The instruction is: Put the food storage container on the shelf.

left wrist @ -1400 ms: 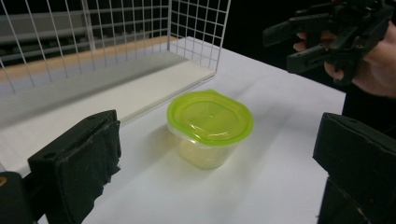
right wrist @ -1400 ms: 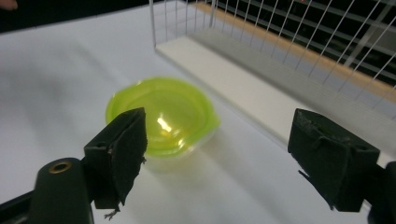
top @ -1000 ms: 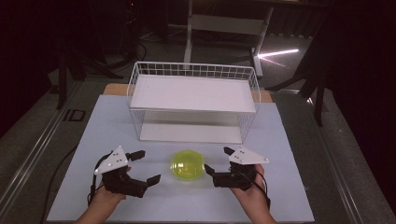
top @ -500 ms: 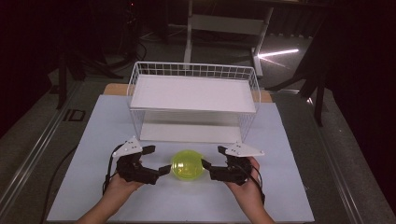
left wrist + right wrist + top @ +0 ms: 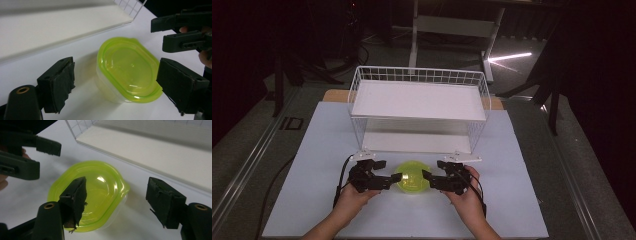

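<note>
A clear tub with a yellow-green lid (image 5: pixel 412 176) sits on the white mat in front of the rack. My left gripper (image 5: pixel 387 170) is at its left side and my right gripper (image 5: pixel 431 172) at its right, both pointing inward at it. In the left gripper view the tub (image 5: pixel 125 67) lies between the left gripper's (image 5: pixel 115 67) spread jaws, which have just been closing; the pads do not press on it. In the right gripper view the right gripper (image 5: pixel 117 185) straddles the tub's (image 5: pixel 102 190) near end, jaws also just closing, one pad over the lid and the other clear of it.
A white wire rack with two white shelves (image 5: pixel 419 100) stands just behind the tub. The white mat (image 5: pixel 522 190) covers the table, with bare room to both sides. Dark floor and stand legs lie beyond the table.
Both hands have moved inward and down, from either side of the tub to right against it. Both pairs of jaws stand narrower than before.
</note>
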The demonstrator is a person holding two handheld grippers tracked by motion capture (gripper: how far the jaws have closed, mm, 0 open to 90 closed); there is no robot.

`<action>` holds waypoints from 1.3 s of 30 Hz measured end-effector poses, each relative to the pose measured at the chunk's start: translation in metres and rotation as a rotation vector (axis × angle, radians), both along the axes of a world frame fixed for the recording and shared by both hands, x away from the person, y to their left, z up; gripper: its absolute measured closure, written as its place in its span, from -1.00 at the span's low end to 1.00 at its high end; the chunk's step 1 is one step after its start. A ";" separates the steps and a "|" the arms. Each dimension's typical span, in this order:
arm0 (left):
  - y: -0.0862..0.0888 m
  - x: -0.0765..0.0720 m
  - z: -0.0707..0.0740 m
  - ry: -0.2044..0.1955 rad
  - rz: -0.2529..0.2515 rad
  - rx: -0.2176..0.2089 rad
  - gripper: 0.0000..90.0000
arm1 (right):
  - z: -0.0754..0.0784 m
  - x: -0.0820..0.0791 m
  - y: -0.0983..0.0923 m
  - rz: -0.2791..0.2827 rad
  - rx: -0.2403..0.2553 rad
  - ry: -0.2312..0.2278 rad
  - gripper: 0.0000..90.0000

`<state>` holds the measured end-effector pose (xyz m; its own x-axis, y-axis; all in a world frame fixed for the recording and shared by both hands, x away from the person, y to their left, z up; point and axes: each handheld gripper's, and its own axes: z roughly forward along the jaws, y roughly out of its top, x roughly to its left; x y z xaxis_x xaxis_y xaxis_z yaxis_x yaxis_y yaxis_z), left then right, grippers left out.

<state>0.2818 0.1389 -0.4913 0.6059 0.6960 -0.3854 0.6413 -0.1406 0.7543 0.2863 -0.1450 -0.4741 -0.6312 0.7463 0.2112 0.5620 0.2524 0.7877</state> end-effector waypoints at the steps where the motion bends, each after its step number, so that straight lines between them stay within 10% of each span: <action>1: 0.000 0.001 -0.002 0.017 0.006 0.001 -0.64 | -0.001 0.001 0.000 -0.009 0.006 0.011 -0.23; 21: -0.006 0.000 -0.016 0.128 -0.004 -0.021 0.37 | -0.019 0.006 0.004 -0.054 -0.001 0.175 0.39; 39: -0.012 -0.022 -0.012 0.137 -0.025 -0.003 0.61 | -0.008 -0.016 0.008 -0.074 -0.022 0.179 0.67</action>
